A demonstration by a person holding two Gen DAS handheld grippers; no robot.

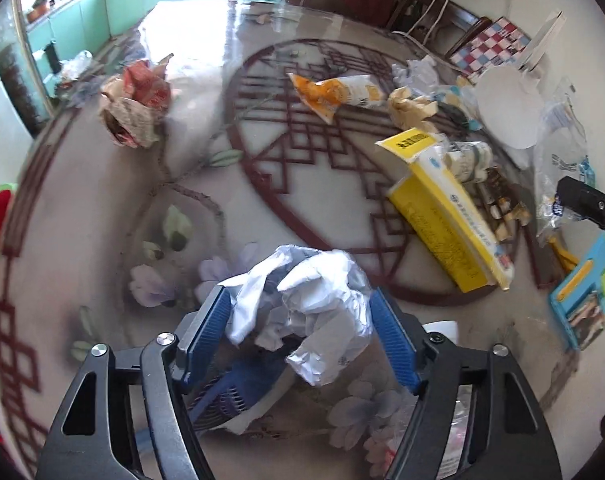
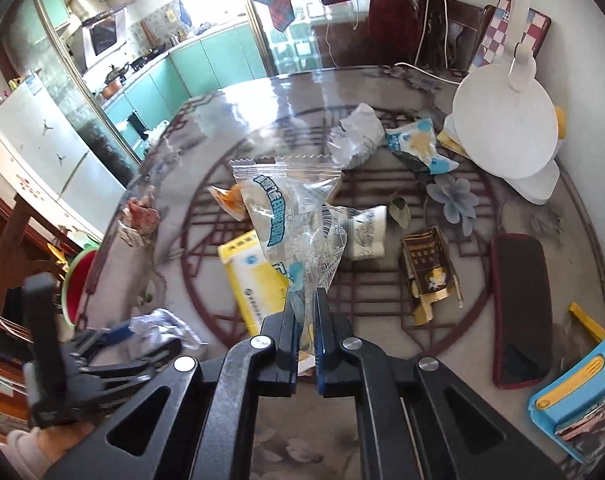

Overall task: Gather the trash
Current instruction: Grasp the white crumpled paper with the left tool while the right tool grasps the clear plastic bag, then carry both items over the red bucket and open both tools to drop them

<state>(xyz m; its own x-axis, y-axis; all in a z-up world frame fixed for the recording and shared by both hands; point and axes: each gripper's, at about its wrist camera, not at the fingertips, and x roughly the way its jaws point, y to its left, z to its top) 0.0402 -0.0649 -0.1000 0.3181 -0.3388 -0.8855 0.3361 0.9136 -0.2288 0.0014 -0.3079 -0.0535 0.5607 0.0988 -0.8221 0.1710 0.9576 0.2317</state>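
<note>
Glossy glass over a floral, red-lattice cloth covers the round table (image 1: 302,208), with mint-green kitchen cabinets (image 2: 206,64) behind. At its near left edge the left gripper (image 1: 298,320) clamps its ribbed blue pads on a crumpled white paper wad (image 1: 302,312); farther right lies a flattened yellow carton (image 1: 446,216). Rightmost, the right gripper (image 2: 306,312) pinches a crinkly clear plastic wrapper (image 2: 290,216) by its lower end, raised above the table.

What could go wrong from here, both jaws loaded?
1. The left gripper holds the crumpled white paper loosely, with loose folds hanging out; it may slip.
2. The right gripper pinches only the bottom corner of the clear wrapper; it could slide free.
3. The dark phone lies among the trash and could get swept along.
</note>
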